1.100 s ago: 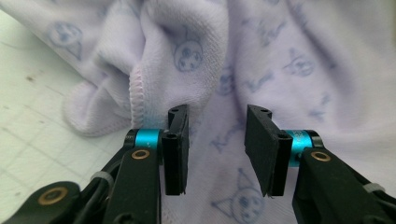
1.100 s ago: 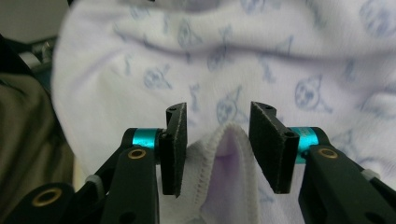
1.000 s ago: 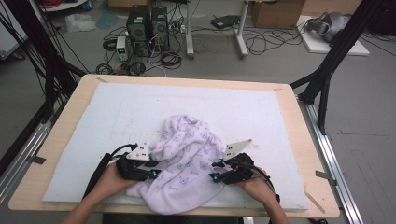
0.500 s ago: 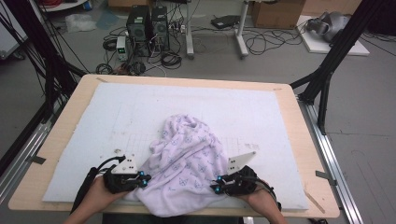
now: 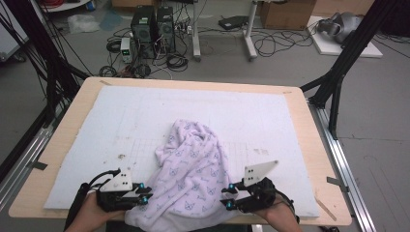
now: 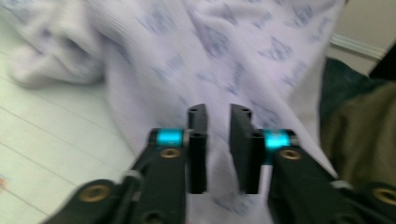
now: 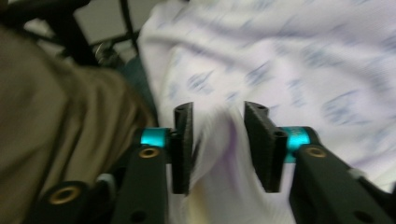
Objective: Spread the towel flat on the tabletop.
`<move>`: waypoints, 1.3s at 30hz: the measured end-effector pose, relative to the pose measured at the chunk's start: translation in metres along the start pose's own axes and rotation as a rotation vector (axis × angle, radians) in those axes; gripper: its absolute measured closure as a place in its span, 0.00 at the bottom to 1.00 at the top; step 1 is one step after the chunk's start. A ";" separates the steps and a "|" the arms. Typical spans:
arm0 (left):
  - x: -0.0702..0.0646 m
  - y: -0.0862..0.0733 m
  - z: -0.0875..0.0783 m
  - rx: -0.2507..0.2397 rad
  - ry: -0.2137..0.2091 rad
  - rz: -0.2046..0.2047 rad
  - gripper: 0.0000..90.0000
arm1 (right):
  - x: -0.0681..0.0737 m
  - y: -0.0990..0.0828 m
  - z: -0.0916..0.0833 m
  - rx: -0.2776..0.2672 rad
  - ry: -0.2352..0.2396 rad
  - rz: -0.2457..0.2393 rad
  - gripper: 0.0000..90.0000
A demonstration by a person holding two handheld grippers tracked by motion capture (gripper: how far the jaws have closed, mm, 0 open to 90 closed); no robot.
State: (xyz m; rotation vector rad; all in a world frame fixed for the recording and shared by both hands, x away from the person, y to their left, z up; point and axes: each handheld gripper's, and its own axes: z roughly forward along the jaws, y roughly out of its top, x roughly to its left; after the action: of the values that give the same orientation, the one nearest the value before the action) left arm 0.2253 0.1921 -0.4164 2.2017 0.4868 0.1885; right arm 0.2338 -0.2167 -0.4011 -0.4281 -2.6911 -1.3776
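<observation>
Lying bunched on the white mat (image 5: 96, 125), the printed cloth (image 5: 193, 169) remains unspread. Left gripper (image 5: 143, 195) and right gripper (image 5: 227, 195) flank its near edge, jaws just reopened, released, with cloth between them.

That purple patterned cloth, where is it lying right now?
In the high view the cloth lies bunched on the white mat at the table's near edge, between the left tongs and the right tongs.

Parted jaws over patterned cloth (image 6: 233, 56)
</observation>
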 end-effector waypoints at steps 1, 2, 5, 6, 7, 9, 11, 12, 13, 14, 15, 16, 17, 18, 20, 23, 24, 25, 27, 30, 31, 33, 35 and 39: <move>0.000 0.000 0.000 0.000 0.000 0.000 0.79 | 0.000 0.000 0.000 0.000 0.000 0.000 0.69; 0.004 0.002 0.002 -0.001 0.004 0.000 0.79 | -0.007 0.002 0.000 -0.031 -0.006 0.010 0.67; 0.016 0.009 0.012 -0.017 0.025 -0.010 0.72 | -0.028 0.009 0.001 -0.087 -0.060 0.022 0.63; 0.019 0.012 0.016 -0.013 0.029 -0.009 0.71 | -0.033 0.010 0.002 -0.090 -0.079 0.022 0.63; 0.023 0.015 0.022 -0.009 0.026 -0.011 0.71 | -0.033 0.010 0.002 -0.090 -0.079 0.022 0.63; 0.027 0.018 0.031 0.003 0.020 -0.009 0.70 | -0.044 0.012 0.007 -0.050 -0.133 0.013 0.62; 0.030 0.019 0.042 0.026 0.021 -0.011 0.70 | -0.054 0.009 0.018 0.007 -0.173 0.009 0.62; 0.034 0.017 0.055 0.066 0.023 -0.016 0.71 | -0.058 0.008 0.024 0.044 -0.189 0.010 0.62; 0.034 0.017 0.055 0.066 0.023 -0.016 0.75 | -0.060 0.006 0.028 0.063 -0.194 0.007 0.63; 0.034 0.016 0.058 0.072 0.022 -0.011 0.79 | -0.061 0.005 0.032 0.071 -0.197 0.009 0.64; 0.035 0.015 0.058 0.049 0.027 -0.015 0.79 | -0.061 0.005 0.032 0.071 -0.197 0.009 0.64; 0.036 0.015 0.058 0.053 0.028 -0.021 0.92 | -0.065 0.001 0.040 0.109 -0.207 0.004 0.72; 0.036 0.016 0.057 0.056 0.035 -0.021 0.92 | -0.065 0.001 0.040 0.109 -0.207 0.004 0.72; 0.034 0.014 0.053 0.060 0.047 -0.016 0.95 | -0.065 -0.003 0.044 0.108 -0.214 -0.008 0.82; 0.033 0.012 0.049 0.061 0.051 -0.012 0.96 | -0.066 -0.004 0.043 0.104 -0.178 -0.001 0.93; 0.030 0.009 0.043 0.059 0.057 -0.015 0.96 | -0.064 -0.004 0.043 0.110 -0.165 0.000 0.97; 0.028 0.007 0.039 0.055 0.058 -0.015 0.96 | -0.060 -0.003 0.043 0.118 -0.159 -0.009 0.97; 0.026 0.005 0.035 0.054 0.058 -0.015 0.96 | -0.060 -0.003 0.043 0.118 -0.159 -0.009 0.97; 0.023 0.001 0.030 0.049 0.055 -0.030 0.96 | -0.056 -0.003 0.043 0.122 -0.138 -0.016 0.97; 0.014 -0.009 0.015 0.062 0.061 -0.028 0.96 | -0.041 0.000 0.040 0.093 -0.091 -0.033 0.98; 0.014 -0.009 0.015 0.062 0.061 -0.028 0.96 | -0.041 0.000 0.040 0.093 -0.091 -0.033 0.98; 0.009 -0.012 0.008 0.068 0.060 -0.023 0.96 | -0.034 0.000 0.038 0.085 -0.080 -0.042 0.98; 0.002 -0.016 -0.001 0.057 0.055 -0.021 0.96 | -0.026 -0.001 0.037 0.068 -0.038 -0.045 0.97; 0.002 -0.016 -0.008 0.044 0.072 -0.027 0.82 | -0.018 0.007 0.029 0.043 -0.028 -0.091 0.84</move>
State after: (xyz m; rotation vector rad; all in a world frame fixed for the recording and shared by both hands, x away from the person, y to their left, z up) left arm 0.2200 0.2079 -0.4242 2.2357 0.5644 0.2452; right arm 0.2546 -0.1935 -0.4161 -0.3272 -2.7899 -1.3432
